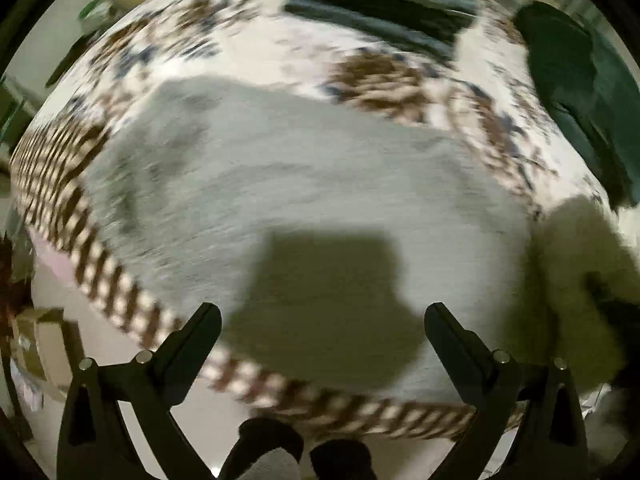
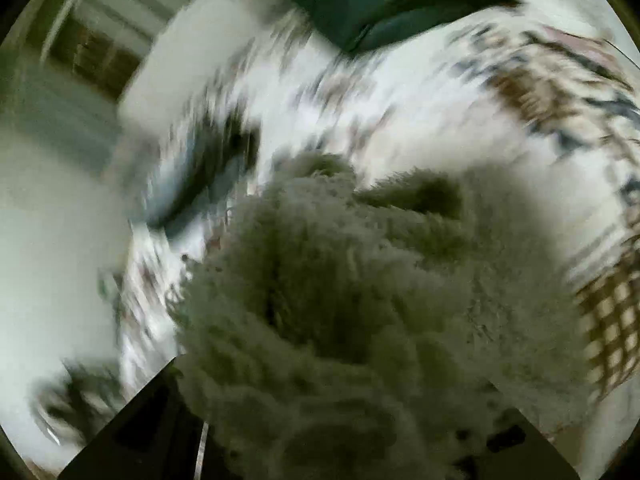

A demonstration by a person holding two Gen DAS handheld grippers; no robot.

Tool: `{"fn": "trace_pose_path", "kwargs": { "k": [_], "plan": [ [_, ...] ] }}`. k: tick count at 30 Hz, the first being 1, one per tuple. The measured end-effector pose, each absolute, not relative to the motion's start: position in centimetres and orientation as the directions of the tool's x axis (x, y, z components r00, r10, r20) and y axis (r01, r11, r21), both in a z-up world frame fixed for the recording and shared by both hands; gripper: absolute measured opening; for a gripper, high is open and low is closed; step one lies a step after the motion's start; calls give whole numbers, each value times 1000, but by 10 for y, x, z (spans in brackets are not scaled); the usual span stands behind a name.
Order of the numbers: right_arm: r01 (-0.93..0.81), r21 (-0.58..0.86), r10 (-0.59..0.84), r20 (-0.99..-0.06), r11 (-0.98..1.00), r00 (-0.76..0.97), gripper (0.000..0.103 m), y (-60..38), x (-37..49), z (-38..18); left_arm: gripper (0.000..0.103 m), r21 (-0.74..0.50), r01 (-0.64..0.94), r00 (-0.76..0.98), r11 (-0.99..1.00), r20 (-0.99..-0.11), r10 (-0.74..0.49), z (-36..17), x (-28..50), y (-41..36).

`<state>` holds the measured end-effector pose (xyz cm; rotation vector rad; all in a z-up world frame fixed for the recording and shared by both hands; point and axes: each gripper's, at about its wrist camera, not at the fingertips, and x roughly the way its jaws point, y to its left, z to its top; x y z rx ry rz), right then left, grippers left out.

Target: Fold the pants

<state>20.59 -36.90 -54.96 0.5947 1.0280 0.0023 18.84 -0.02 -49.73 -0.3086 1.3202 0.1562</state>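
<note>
Pants [image 1: 320, 184] looked fluffy, soft and floppy; I'd grab a hem. Left tongs [image 1: 322, 320] gaped apart, right tongs [image 2: 340, 408] buried in fleece, couldn't tell.

- The left wrist view looks down from above and forward over the edge of the bed [image 1: 384, 80], between the spread fingers of the left claw [image 1: 322, 322], with the pale pants [image 1: 304, 176] lying some way below.
- The right wrist view sits very close to the fleecy pants [image 2: 360, 300], which fill its lower half.
- Both views share the patterned bedspread and a dark green cloth [image 1: 580, 92] [image 2: 384, 0] at the far edge; both are motion-blurred.
</note>
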Motion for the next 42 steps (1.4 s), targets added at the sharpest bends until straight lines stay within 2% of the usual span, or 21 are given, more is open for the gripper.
{"fn": "trace_pose_path", "kwargs": {
  "k": [3, 4, 5, 6, 7, 11, 13, 17, 19, 23, 26, 27, 28, 30, 33, 37, 42],
  "plan": [
    [196, 311, 233, -910, 930, 342, 25, -281, 216, -608, 103, -113, -320, 238, 941, -971, -36, -500, 173, 34],
    [182, 289, 226, -926, 940, 303, 37, -264, 216, -615, 103, -106, -325, 239, 940, -971, -27, -499, 167, 43],
    [155, 272, 231, -944, 950, 237, 43, -239, 218, -625, 103, -97, -331, 238, 939, -971, -17, -499, 161, 52],
    [133, 293, 262, -941, 947, 213, 58, -223, 218, -625, 103, -85, -338, 234, 937, -972, -4, -499, 157, 61],
    [117, 316, 287, -935, 942, 210, 66, -212, 213, -622, 103, -77, -343, 233, 936, -972, 6, -498, 154, 67],
    [122, 532, 500, -838, 838, 219, 67, -210, 205, -592, 103, -70, -350, 242, 934, -970, 18, -492, 152, 82],
    [164, 581, 530, -804, 797, 269, 70, -235, 200, -569, 103, -99, -337, 255, 936, -967, -11, -487, 158, 79],
    [286, 490, 392, -856, 824, 336, 70, -304, 195, -542, 103, -178, -274, 283, 945, -954, -97, -480, 186, 47],
    [362, 397, 283, -901, 844, 328, 70, -351, 194, -545, 103, -217, -233, 286, 948, -947, -147, -478, 204, 19],
    [472, 306, 174, -937, 827, 302, 70, -424, 194, -563, 101, -270, -145, 254, 952, -940, -228, -493, 239, -43],
    [514, 292, 160, -945, 807, 287, 70, -457, 192, -575, 80, -236, -78, 173, 969, -960, -220, -522, 260, -85],
    [519, 294, 164, -945, 803, 281, 70, -461, 192, -578, 67, -230, -58, 150, 972, -964, -219, -534, 266, -97],
    [523, 295, 167, -946, 799, 277, 70, -462, 190, -582, 47, -220, -37, 128, 975, -969, -214, -543, 270, -107],
    [531, 293, 172, -948, 795, 266, 70, -472, 187, -593, 15, -203, 4, 89, 979, -975, -203, -560, 275, -122],
    [541, 302, 189, -948, 785, 255, 70, -471, 176, -603, 9, -232, 16, 161, 973, -959, -231, -545, 264, -119],
    [543, 326, 221, -943, 774, 250, 70, -478, 166, -610, 9, -231, -7, 242, 973, -944, -223, -511, 243, -97],
    [511, 334, 246, -941, 792, 234, 70, -477, 168, -616, 12, -232, -72, 242, 970, -948, -208, -515, 234, -83]
  ]
}}
